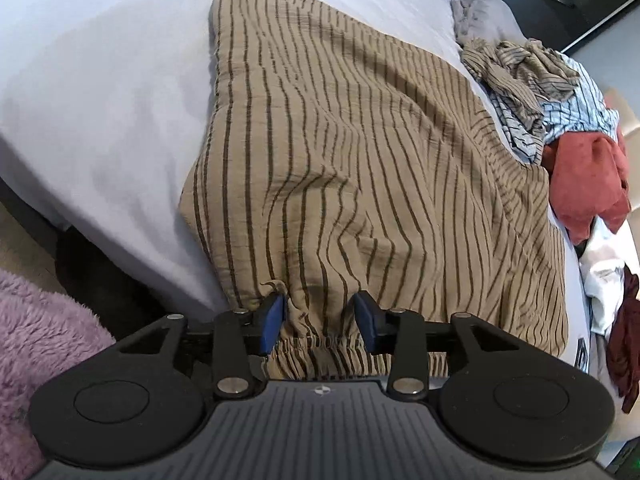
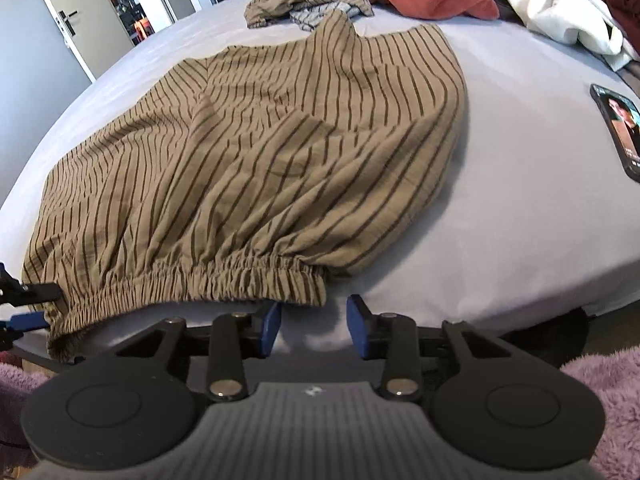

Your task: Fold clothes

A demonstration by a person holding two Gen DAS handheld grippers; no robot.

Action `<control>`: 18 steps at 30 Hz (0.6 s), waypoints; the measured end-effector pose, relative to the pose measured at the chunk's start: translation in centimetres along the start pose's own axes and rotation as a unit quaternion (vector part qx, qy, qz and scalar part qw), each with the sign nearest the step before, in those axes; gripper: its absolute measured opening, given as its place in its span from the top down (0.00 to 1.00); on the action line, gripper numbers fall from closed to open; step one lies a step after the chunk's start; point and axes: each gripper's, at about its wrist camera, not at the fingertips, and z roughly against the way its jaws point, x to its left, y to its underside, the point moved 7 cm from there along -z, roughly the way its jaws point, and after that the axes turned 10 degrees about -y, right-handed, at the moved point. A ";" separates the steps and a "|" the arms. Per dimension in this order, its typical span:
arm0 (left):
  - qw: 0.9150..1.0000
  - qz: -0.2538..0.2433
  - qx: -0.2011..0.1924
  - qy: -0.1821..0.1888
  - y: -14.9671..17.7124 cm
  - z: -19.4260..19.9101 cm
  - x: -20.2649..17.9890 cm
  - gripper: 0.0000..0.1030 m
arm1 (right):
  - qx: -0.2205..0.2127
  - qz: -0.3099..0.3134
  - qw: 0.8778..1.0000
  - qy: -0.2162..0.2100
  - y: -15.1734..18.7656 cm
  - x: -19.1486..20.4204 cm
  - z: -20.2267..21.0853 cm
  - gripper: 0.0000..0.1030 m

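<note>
Nowhere on the cloth or the tools can any writing be read; the only mark is a small round emblem on each gripper body, too small to make out. Spread flat on the bed [image 1: 100,80] lies a pair of tan striped shorts [image 1: 360,168], its gathered elastic waistband [image 2: 224,276] at the near edge of the mattress. The left gripper [image 1: 320,316] has its blue pads apart with a bunched bit of waistband lying between them, not squeezed. The right gripper [image 2: 314,320] is likewise released, pads apart over bare sheet just short of the waistband's corner, holding nothing.

Only the right wrist view shows a phone [image 2: 618,136] lying on the sheet well right of the shorts, its screen lit with a face, along with a grey door with a handle [image 2: 66,20]. Both views show a heap of other clothes [image 1: 560,100] at the far side of the bed, and a purple fluffy rug [image 1: 36,340] on the floor
</note>
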 end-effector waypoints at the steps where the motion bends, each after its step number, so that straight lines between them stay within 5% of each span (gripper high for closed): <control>1: 1.000 0.004 0.000 0.003 -0.1 -0.1 0.1 0.86 | -0.006 0.000 1.000 0.000 -0.2 0.1 0.0 0.61; 4: 1.000 0.016 -0.001 0.011 -0.3 -0.3 0.3 0.95 | -0.028 -0.008 1.000 -0.006 -0.7 0.3 0.1 0.61; 9: 0.999 0.029 -0.005 0.024 -0.4 -0.2 0.6 0.96 | -0.034 -0.031 0.999 -0.021 -1.2 0.2 -1.0 0.59; 13: 0.999 0.039 -0.008 0.034 -0.5 0.0 0.8 0.97 | -0.022 -0.011 0.999 -0.024 -1.2 1.0 -1.0 0.93; 18: 0.996 0.059 -0.015 0.068 -1.3 1.1 0.4 0.99 | -0.028 0.027 0.999 0.022 -1.8 0.6 1.5 0.94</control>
